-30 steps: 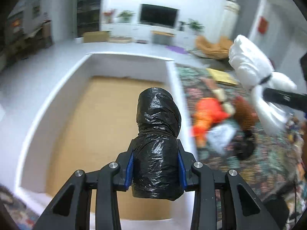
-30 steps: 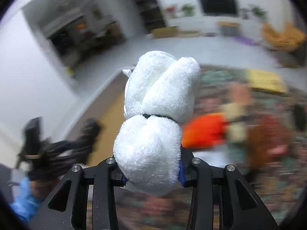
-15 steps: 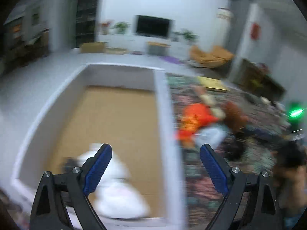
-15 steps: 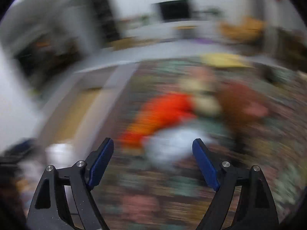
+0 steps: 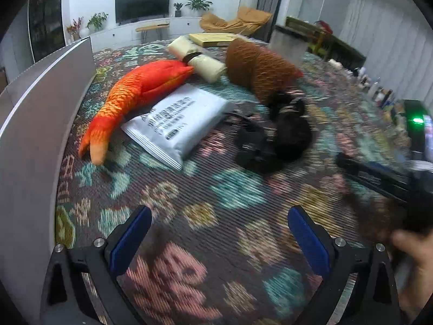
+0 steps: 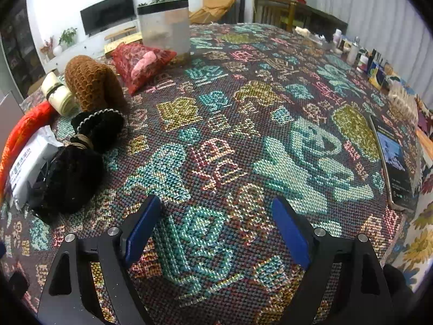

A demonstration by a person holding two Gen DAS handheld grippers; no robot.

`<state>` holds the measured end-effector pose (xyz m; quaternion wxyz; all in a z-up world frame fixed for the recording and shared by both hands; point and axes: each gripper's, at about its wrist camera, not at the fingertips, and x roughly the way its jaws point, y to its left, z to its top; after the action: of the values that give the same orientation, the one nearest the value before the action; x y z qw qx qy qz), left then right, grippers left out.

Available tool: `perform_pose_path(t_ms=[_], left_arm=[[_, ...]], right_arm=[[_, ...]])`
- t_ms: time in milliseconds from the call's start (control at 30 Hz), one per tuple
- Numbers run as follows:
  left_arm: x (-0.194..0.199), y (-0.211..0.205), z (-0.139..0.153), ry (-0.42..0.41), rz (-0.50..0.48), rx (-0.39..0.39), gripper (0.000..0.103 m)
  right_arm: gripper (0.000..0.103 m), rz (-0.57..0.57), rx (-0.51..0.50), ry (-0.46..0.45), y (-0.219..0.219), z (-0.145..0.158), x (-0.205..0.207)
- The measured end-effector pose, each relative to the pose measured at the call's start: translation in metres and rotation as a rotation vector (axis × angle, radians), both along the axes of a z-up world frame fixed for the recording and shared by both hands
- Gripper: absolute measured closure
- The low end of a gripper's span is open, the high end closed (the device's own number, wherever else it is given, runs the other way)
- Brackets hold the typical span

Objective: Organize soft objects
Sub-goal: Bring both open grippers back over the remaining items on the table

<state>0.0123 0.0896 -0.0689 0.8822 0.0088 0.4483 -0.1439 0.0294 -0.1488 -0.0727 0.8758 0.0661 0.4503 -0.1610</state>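
Both sets of jaws are standing spread wide with nothing between them: the left gripper (image 5: 216, 233) and the right gripper (image 6: 213, 227) are each hovering over the patterned cloth (image 6: 243, 140) covering the counter.

One orange plush fish (image 5: 135, 94) is lying in the upper left of the left wrist view, its long axis running diagonally, forked tail pointing toward the lower left and its other end toward the upper right. One cream roll (image 5: 197, 61) is touching that far end. One white mailer bag (image 5: 176, 122) is sitting just beside the fish, partly over it. One brown knit piece (image 5: 257, 67) is resting at upper centre, and one black bundle (image 5: 273, 132) is lying below it, blurred.

All of these are lying well ahead of the left jaws. In the right wrist view they are crowding the left edge, up and left of the jaws, with one red mesh pouch (image 6: 138, 65) near a clear container (image 6: 165, 27).
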Motion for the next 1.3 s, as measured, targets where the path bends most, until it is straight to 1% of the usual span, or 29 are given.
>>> perform_pose_path(t_ms=[67, 133, 167, 267, 333, 500, 1200, 1300], left_arm=[[0.009, 0.002, -0.008, 0.001, 0.007, 0.024, 0.003], [0.016, 0.009, -0.014, 0.026, 0.015, 0.017, 0.003], [0.016, 0.008, -0.015, 0.007, 0.016, 0.016, 0.003], [0.013, 0.008, -0.018, -0.013, 0.01, 0.027, 0.002], [0.014, 0.006, -0.019, -0.013, 0.001, 0.038, 0.0], [0.015, 0.0, -0.02, -0.014, -0.002, 0.087, 0.0], [0.016, 0.0, -0.02, -0.016, -0.002, 0.086, 0.0], [0.016, 0.0, -0.02, -0.016, -0.002, 0.085, 0.0]], right_arm=[[0.014, -0.005, 0.003, -0.01, 0.001, -0.001, -0.001], [0.014, -0.006, -0.002, -0.014, 0.0, -0.003, -0.002], [0.014, -0.007, -0.001, -0.015, 0.001, -0.003, -0.003], [0.013, -0.006, -0.001, -0.016, 0.002, -0.003, -0.003], [0.013, -0.006, -0.001, -0.016, 0.001, -0.002, -0.002], [0.011, -0.004, 0.004, -0.016, 0.001, -0.003, -0.003], [0.011, -0.002, -0.001, -0.013, 0.003, -0.002, -0.003], [0.011, 0.002, 0.022, -0.025, 0.002, -0.001, -0.005]])
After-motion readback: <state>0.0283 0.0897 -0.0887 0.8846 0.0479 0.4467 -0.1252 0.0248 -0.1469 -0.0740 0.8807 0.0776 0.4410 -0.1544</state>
